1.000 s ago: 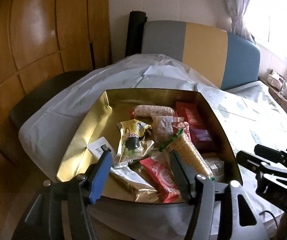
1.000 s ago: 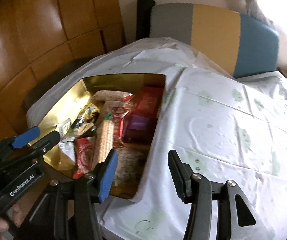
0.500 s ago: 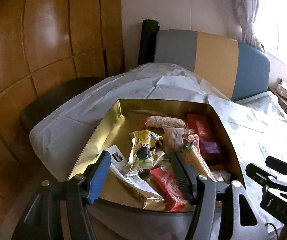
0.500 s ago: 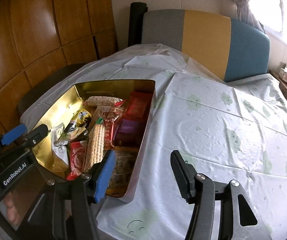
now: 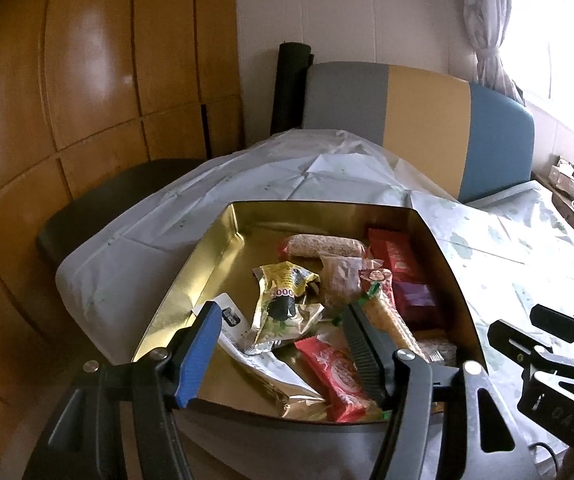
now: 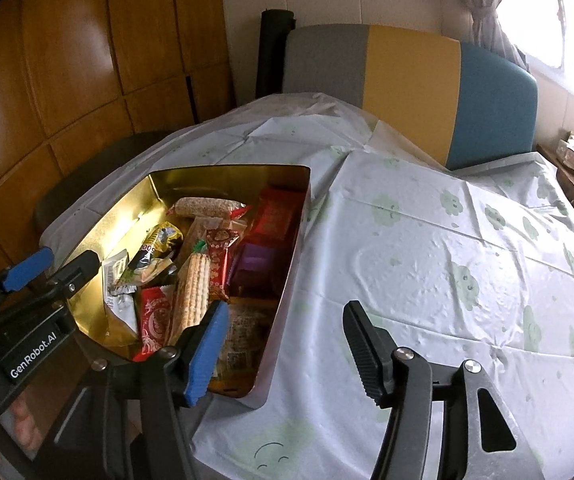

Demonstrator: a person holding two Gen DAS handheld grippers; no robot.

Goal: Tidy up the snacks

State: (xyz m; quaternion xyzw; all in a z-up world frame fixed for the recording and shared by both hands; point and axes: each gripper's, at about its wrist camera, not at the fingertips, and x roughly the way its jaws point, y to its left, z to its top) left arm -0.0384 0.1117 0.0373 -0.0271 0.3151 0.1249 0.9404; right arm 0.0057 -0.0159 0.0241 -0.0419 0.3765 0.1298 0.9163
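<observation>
Left wrist view: gold tin (image 5: 215, 256) sits mid-frame on the bench (image 5: 527, 248), full of loose snacks. Left gripper (image 5: 283, 344) hangs over the tin's near edge, jaws wide apart, nothing held. Between the jaws lies the yellow foil packet (image 5: 287, 304), with the red wrapper bar (image 5: 335, 376) lower right of it, both just ahead of the tips, not touching as far as I can tell. Corn-pattern stick (image 5: 391, 320) sits behind the right jaw. Likely all light; foil is crinkly and slippery, so pinch across the flat middle rather than the sealed ends. Red box (image 5: 395, 260) at the tin's right side looks stiffer, take it by the long edges

Right wrist view: tin at left of frame, right gripper (image 6: 283, 336) at bottom centre, jaws wide apart and empty. Its blue jaw overlaps the tin's near right corner, the black jaw is over bare tablecloth. Snacks lie up-left of the jaws; the corn-pattern stick is nearest. Left gripper shows at lower left, also parted
</observation>
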